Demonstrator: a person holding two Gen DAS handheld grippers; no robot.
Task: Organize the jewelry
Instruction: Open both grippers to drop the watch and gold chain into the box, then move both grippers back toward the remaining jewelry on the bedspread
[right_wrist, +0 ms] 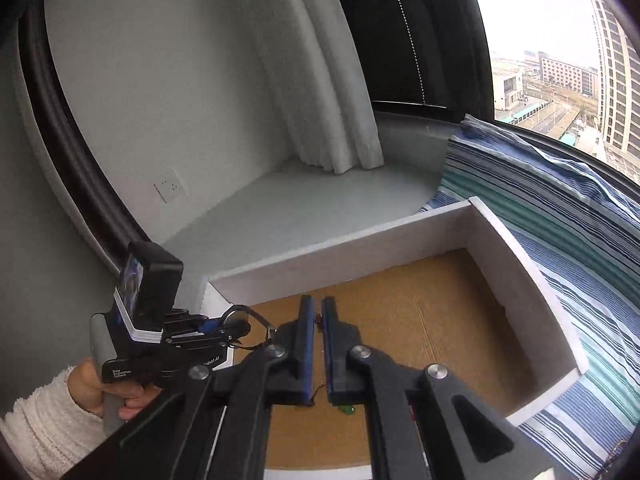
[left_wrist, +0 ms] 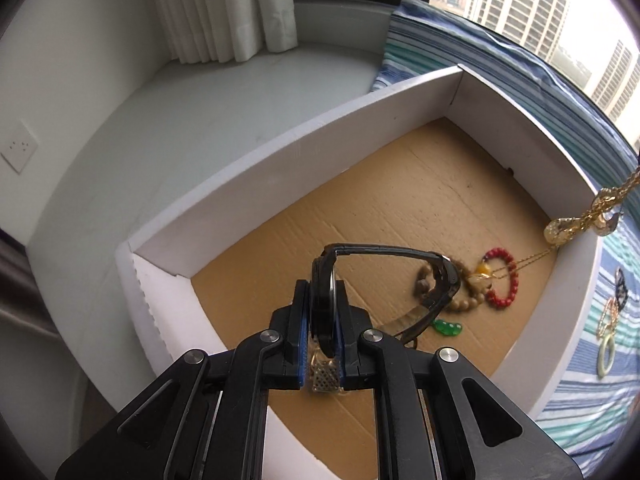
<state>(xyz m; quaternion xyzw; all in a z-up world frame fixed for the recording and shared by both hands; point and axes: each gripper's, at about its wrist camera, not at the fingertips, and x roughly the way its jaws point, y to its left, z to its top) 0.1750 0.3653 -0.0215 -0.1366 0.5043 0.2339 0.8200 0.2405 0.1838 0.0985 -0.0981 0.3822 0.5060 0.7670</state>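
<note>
My left gripper (left_wrist: pixel 323 292) is shut on a black wristwatch (left_wrist: pixel 384 280), holding it by the case above the white box's cardboard floor (left_wrist: pixel 360 208). The watch strap loops out to the right. In the box lie a tan bead bracelet (left_wrist: pixel 464 300), a red bead bracelet (left_wrist: pixel 508 280) and a green pendant (left_wrist: pixel 447 327). A gold necklace (left_wrist: pixel 592 216) hangs in the air over the box's right wall. My right gripper (right_wrist: pixel 317 320) is nearly closed, and a thin chain runs between its pads (right_wrist: pixel 308 320). The left gripper with the watch (right_wrist: pixel 240 322) shows in the right wrist view.
The white box (right_wrist: pixel 400 236) sits on a blue striped cloth (right_wrist: pixel 560 208) on a window ledge. More jewelry, a jade ring (left_wrist: pixel 607 354) and a dark piece (left_wrist: pixel 619 286), lies on the cloth right of the box. A white curtain (right_wrist: pixel 332 100) hangs behind.
</note>
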